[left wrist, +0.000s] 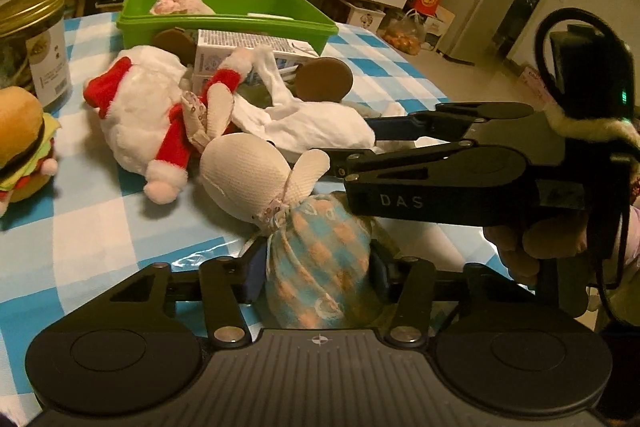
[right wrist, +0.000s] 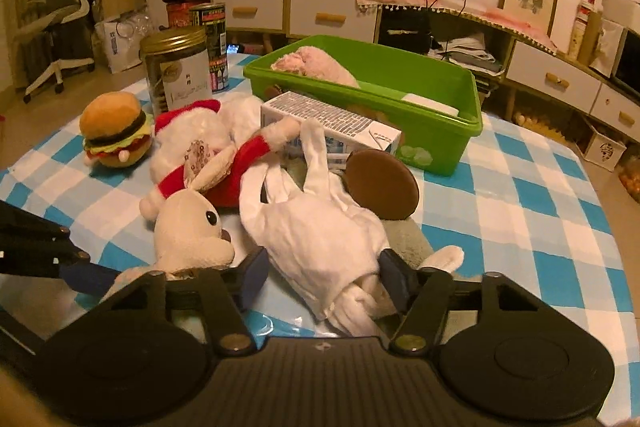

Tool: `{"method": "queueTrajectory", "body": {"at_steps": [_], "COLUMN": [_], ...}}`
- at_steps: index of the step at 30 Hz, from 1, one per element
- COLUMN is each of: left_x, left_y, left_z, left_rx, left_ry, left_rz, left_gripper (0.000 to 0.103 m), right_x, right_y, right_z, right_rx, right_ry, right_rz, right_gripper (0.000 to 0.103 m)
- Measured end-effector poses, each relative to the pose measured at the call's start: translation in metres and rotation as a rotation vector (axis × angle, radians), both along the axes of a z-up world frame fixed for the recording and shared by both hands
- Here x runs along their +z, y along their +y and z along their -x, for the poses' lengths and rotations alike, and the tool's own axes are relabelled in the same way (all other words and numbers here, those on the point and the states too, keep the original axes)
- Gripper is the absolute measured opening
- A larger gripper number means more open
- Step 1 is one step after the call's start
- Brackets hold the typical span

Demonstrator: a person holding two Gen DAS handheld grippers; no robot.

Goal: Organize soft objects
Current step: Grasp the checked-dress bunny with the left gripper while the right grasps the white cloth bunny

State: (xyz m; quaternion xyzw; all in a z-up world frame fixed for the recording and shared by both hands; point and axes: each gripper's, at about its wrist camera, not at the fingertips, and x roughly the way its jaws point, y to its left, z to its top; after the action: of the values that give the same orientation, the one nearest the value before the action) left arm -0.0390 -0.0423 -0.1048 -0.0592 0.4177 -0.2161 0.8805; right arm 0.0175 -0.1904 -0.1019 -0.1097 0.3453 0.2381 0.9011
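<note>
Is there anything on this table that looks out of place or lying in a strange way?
Yes. The soft toys lie in a tangled heap: the Santa plush lies across a white carton that sits tilted among them, not a soft thing. Only one pink plush is in the green bin.

— Can you read any writing from where you stand?

— Only a little. On the side of the right gripper (left wrist: 352, 137), seen from the left wrist, there are pale letters "D A S". The same letters seem to be mirrored on the checked cloth of the rabbit doll (left wrist: 320, 259), but there they are faint.

— And the jar (right wrist: 178, 73) with the gold lid, near the far left corner of the tabletop?

— It has a label with dark print, too small to read. The can (right wrist: 212, 45) behind it and the white carton (right wrist: 332, 125) beside the green bin (right wrist: 440, 139) also carry print, but I cannot make it out.
</note>
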Motion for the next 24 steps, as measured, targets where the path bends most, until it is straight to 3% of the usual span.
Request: {"method": "queueTrajectory", "body": {"at_steps": [5, 24], "left_x": [0.003, 0.034], "left_y": [0.001, 0.024], "left_z": [0.002, 0.006], "left_rx": [-0.008, 0.009], "left_ry": [0.002, 0.014], "left_rz": [-0.015, -0.015], "left_gripper": [0.043, 0.039], "right_x": [0.002, 0.038], "right_y": [-0.006, -0.034], "right_z": [-0.005, 0.006], "right_rx": [-0.036, -0.060], "right_ry": [0.044, 0.160], "right_rz": [-0.037, -0.251], "right_gripper": [0.001, 0.000]}}
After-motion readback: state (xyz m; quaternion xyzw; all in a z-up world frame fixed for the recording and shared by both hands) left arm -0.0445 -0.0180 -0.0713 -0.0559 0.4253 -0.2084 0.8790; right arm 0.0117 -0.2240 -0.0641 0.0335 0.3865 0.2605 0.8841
